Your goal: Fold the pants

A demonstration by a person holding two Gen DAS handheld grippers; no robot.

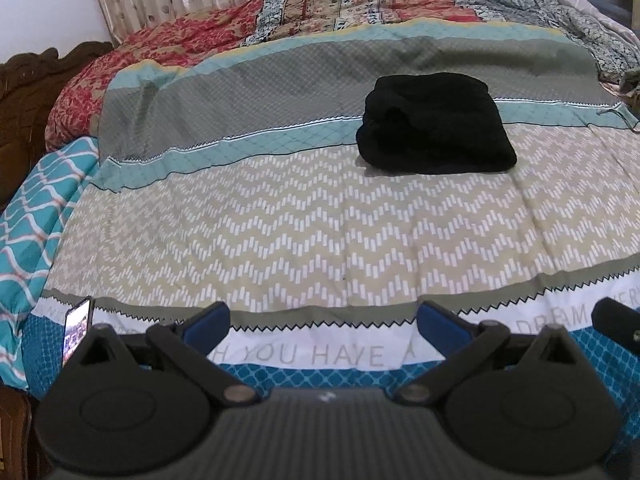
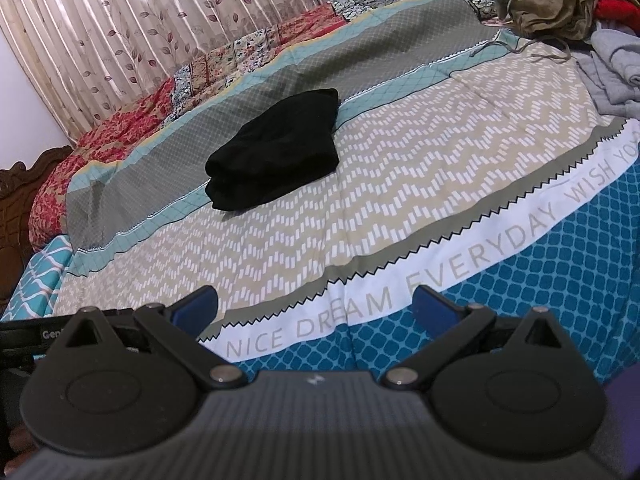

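Looking along the left wrist view first: the left gripper (image 1: pixel 322 322) is hanging at the near edge of the bed (image 1: pixel 280 240), its blue fingers (image 1: pixel 208 322) spread wide and carrying nothing. The black pants (image 1: pixel 434 130) are lying well ahead of it and off to the right, on the patterned bedspread where a teal band is meeting the zigzag print. They are sitting as a compact, thick bundle, already folded by the look of it. A phone (image 1: pixel 77 328) is standing propped by the left edge, screen lit. A dark shape at the far right edge is likely the other tool, though it is too cut off to say.

Turning to the right wrist view: the right gripper (image 2: pixel 314 308) is likewise released and empty, hovering over the printed white band, well apart from the pants (image 2: pixel 276 156), which are showing ahead and slightly left. Stacked edges are visible on the bundle's near-left end. A heap of loose clothes (image 2: pixel 568 4) is lying in the far right corner.

Judging the step: folding appears complete or nearly so. If tidying is wanted, both grippers should be approaching low, pressing the top layer flat and squaring the stacked edges instead of pinching, since lifting one layer risks opening the bundle.
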